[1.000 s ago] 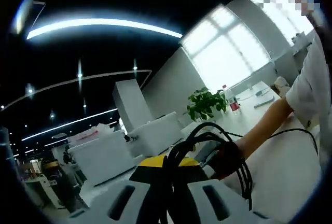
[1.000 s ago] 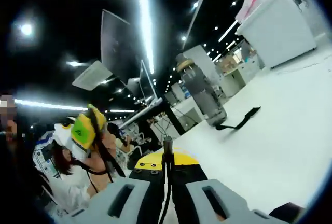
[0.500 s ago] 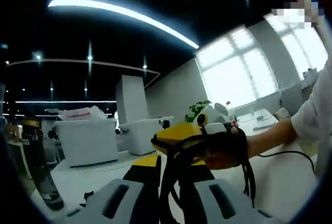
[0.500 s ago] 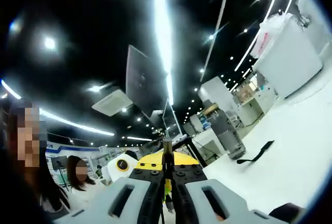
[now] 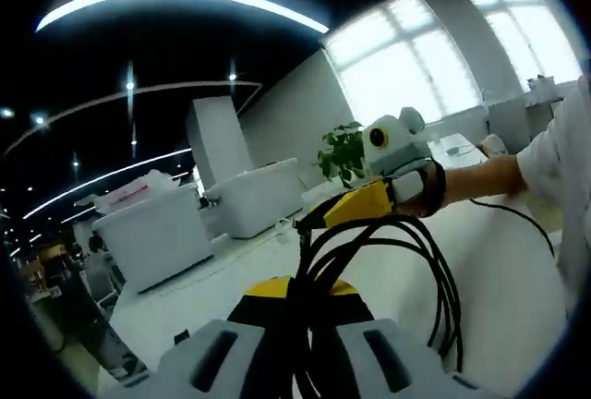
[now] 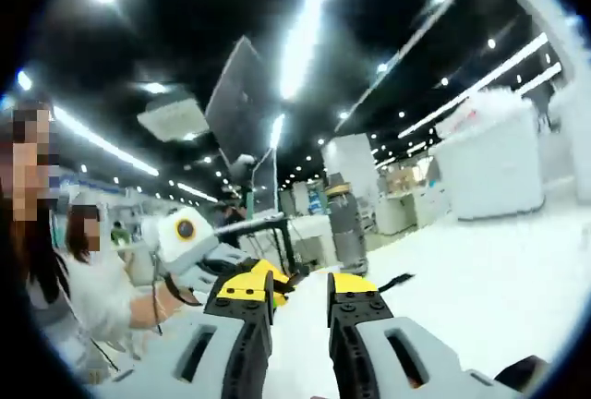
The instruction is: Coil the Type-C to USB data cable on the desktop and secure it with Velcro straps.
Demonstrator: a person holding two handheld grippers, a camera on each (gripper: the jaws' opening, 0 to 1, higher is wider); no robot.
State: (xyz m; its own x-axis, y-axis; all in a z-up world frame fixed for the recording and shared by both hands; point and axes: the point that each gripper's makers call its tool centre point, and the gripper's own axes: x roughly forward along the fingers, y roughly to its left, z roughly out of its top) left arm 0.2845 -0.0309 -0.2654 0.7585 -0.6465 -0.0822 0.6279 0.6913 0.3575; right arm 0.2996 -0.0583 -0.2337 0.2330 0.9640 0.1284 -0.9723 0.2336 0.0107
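Note:
In the left gripper view my left gripper (image 5: 297, 294) is shut on the black data cable (image 5: 436, 270), whose coiled loops bulge out to the right above the white desktop (image 5: 503, 325). The right gripper (image 5: 323, 217) reaches in from the right, held by a gloved hand (image 5: 420, 187), its yellow tips just above the coil. In the right gripper view my right gripper (image 6: 300, 293) stands open with nothing between its jaws. A black Velcro strap (image 6: 397, 280) lies on the desktop (image 6: 499, 270) beyond it. The left gripper (image 6: 279, 278) comes in from the left.
White boxes (image 5: 152, 242) (image 5: 254, 200) and a potted plant (image 5: 343, 154) stand at the far side of the desk. A grey bottle (image 6: 346, 228) is behind the strap. A person's white sleeve (image 5: 568, 168) is at the right, and other people (image 6: 92, 288) sit at the left.
My right gripper has opened and let go of the cable end it held between its jaws. Both views have swung; the coil now hangs wider from the left gripper.

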